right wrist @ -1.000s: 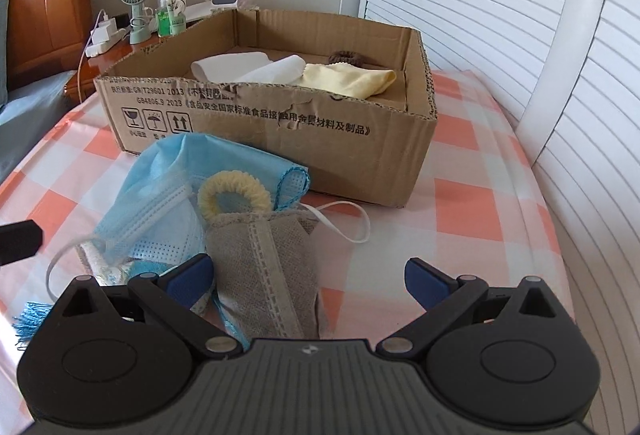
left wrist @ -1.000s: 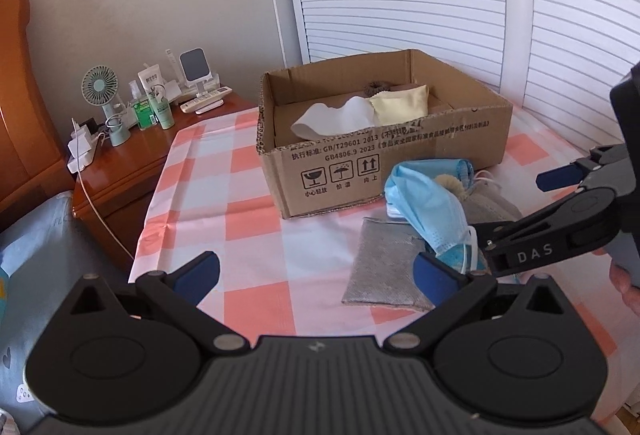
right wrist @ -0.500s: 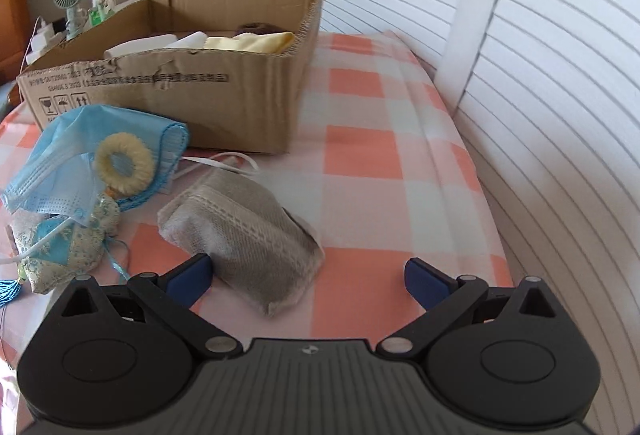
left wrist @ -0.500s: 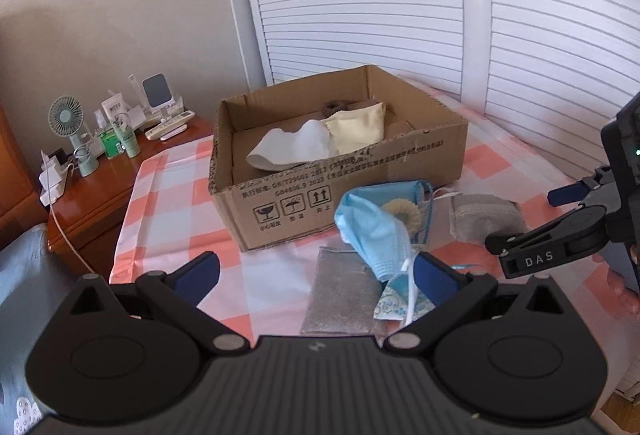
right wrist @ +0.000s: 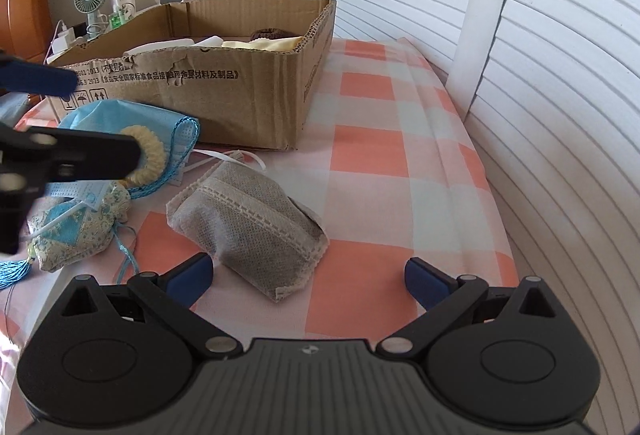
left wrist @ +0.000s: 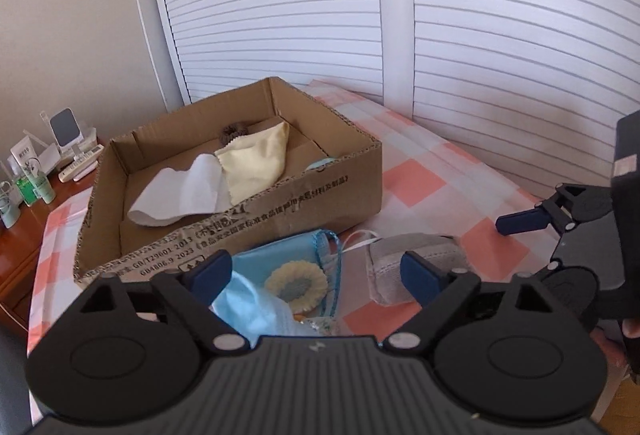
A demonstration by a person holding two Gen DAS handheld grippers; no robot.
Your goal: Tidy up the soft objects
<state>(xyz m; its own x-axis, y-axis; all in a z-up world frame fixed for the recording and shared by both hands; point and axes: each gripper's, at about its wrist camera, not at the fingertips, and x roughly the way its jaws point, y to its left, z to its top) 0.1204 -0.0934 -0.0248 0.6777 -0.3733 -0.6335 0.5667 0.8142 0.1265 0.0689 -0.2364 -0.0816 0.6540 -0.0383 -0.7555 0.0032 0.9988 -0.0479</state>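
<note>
above the checked surface [right wrist: 372, 151], the left tool [left wrist: 316, 269] points down at a slant toward the pile of soft items. its jaws are closing; the blue face mask [left wrist: 256, 299] and the yellow round pad [left wrist: 296, 285] lie in the gap between the fingers, and no pad presses on them. the right tool [right wrist: 308, 275] also points down at a slant, jaws spread wide, with the near end of the grey pouch [right wrist: 256, 219] between its fingers and untouched. in the left wrist view the right tool appears at the right edge, and part of a hand [left wrist: 632, 331] shows beneath it.

the grey pouch lies on the surface just in front of the cardboard box [right wrist: 248, 87]. the face mask, the round pad and a floral pouch [right wrist: 76, 231] form a heap to the left of it, near the box front. inside the box lie a white cloth [left wrist: 180, 195], a pale yellow cloth [left wrist: 256, 167] and a brown hair tie [left wrist: 234, 133].

the box front carries printed chinese text, the codes "2013" and "gb4806.9 2023", and three handling symbols. other characters are too small to read.
</note>
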